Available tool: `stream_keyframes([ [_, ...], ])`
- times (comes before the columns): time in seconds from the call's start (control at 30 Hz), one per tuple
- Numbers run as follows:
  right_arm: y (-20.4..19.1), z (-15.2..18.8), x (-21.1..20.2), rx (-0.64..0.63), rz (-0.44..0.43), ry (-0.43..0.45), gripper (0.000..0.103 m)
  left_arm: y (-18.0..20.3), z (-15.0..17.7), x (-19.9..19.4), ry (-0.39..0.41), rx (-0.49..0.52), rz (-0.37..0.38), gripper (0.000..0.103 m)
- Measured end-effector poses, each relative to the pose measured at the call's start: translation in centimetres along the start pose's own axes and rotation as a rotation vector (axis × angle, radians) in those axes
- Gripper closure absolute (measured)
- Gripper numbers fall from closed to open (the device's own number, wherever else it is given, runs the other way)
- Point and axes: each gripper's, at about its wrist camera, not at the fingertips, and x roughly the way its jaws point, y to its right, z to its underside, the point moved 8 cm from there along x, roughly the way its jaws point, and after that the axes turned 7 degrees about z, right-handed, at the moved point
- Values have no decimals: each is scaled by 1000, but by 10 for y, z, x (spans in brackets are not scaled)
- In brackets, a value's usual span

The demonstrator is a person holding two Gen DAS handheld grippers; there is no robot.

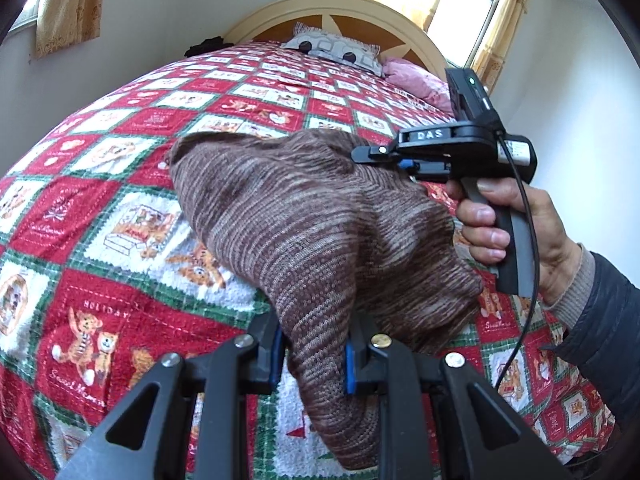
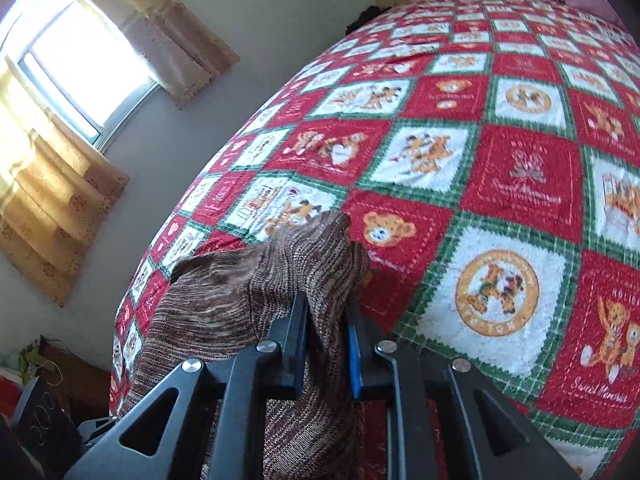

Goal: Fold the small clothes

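Left tongs pinching knit garment, right tongs level

A bed under a red, white and green checked holiday quilt fills the room. At its head stands a cream arched headboard with a patterned pillow and a pink one. Bright windows with yellow curtains flank the bed against pale walls.
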Motion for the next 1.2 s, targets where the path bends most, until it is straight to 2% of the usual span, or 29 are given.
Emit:
stream_keyframes([
  [0.07,9,9,-1,20,2,-20,69,-2,2,1,3,-11,8,78],
  [0.1,13,15,-5,26,5,-29,58,-3,3,2,6,-19,10,77],
  [0.13,16,21,-9,28,-3,-32,55,-4,3,2,8,-28,16,77],
  [0.2,22,37,-24,32,-37,-33,55,-7,5,1,13,-48,21,70],
  [0.33,39,82,-61,66,-80,-35,55,-9,9,2,16,-68,30,68],
  [0.43,33,117,-78,70,-143,-62,55,-10,14,6,5,-89,30,60],
  [0.47,29,128,-79,59,-151,-76,55,-11,16,7,-1,-103,35,54],
  [0.5,24,136,-79,46,-149,-89,55,-12,20,8,-7,-119,37,51],
  [0.57,18,143,-79,2,-93,-65,55,-12,22,7,-2,-127,37,51],
  [0.6,15,145,-79,-9,-73,-58,78,-10,23,6,-9,-116,39,60],
  [0.63,12,146,-79,-17,-63,-65,93,-6,24,5,-17,-103,46,74],
  [0.67,8,146,-80,-19,-68,-71,93,-2,23,3,-22,-94,52,78],
  [0.73,-3,147,-95,-52,-75,-63,94,3,23,-3,-24,-83,54,78],
  [0.83,-7,150,-115,-129,11,-50,94,8,31,-2,-68,-80,91,77],
  [0.87,-2,155,-113,-148,50,-74,94,9,39,2,-97,-62,77,76],
  [0.9,5,162,-108,-170,94,-105,95,9,42,4,-101,-48,55,69],
  [0.93,13,170,-102,-206,162,-121,95,9,44,2,-87,-46,57,69],
  [1.03,17,170,-111,-182,126,-89,94,7,40,-11,-71,-42,31,65],
  [1.07,18,167,-118,-161,123,-77,93,5,33,-21,-38,-37,10,61],
  [1.1,18,162,-123,-154,133,-54,90,4,21,-37,30,-24,-20,55],
  [1.13,18,154,-131,-154,155,-11,85,3,12,-46,76,-16,-38,51],
  [1.2,10,140,-148,-159,158,70,78,5,-10,-62,162,-3,-66,29],
])
